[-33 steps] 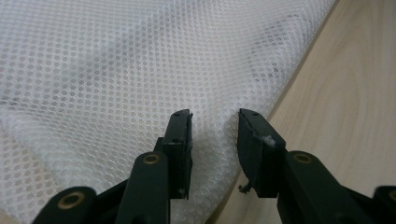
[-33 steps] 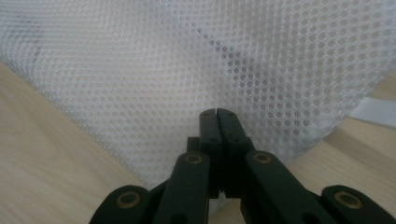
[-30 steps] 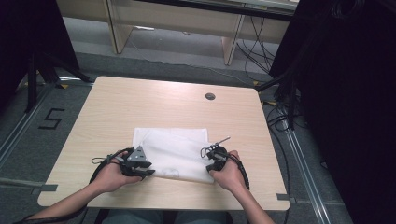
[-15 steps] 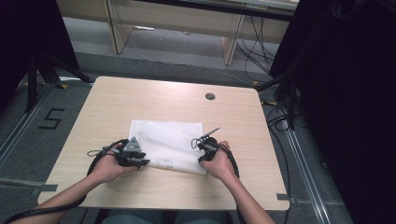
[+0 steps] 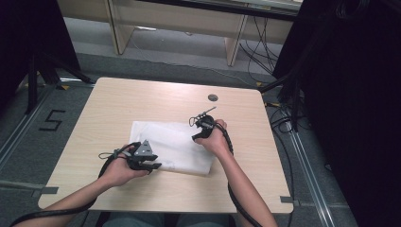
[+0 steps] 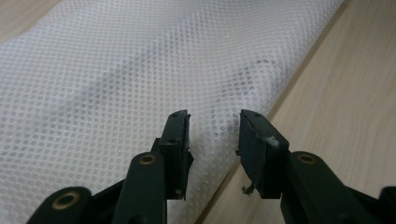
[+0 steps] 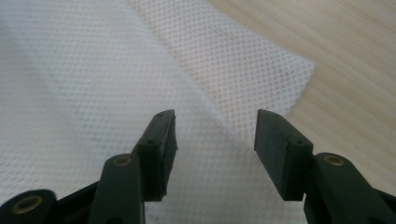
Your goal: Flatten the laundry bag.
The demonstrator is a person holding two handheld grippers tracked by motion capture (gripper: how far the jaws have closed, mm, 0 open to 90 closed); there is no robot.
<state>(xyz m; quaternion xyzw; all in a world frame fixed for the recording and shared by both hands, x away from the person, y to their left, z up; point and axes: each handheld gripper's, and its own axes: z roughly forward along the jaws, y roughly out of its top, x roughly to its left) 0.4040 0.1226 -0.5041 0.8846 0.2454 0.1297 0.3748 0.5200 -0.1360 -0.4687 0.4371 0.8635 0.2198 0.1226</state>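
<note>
floor marking (image 5: 51,120) "5" beside table (image 5: 156,97)

White mesh cloth on a pale wood-grain table

The cloth (image 5: 171,145) is white with a fine, regular dot-hole mesh pattern. The table (image 5: 142,97) is light beige with faint straight grain and carries a small dark grey round cap (image 5: 213,97). Both grippers, left (image 5: 153,166) and right (image 5: 196,137), are black with brass-coloured pivot rivets.

The white mesh cloth (image 6: 116,84) runs past the left gripper view's top and left edges.
</note>
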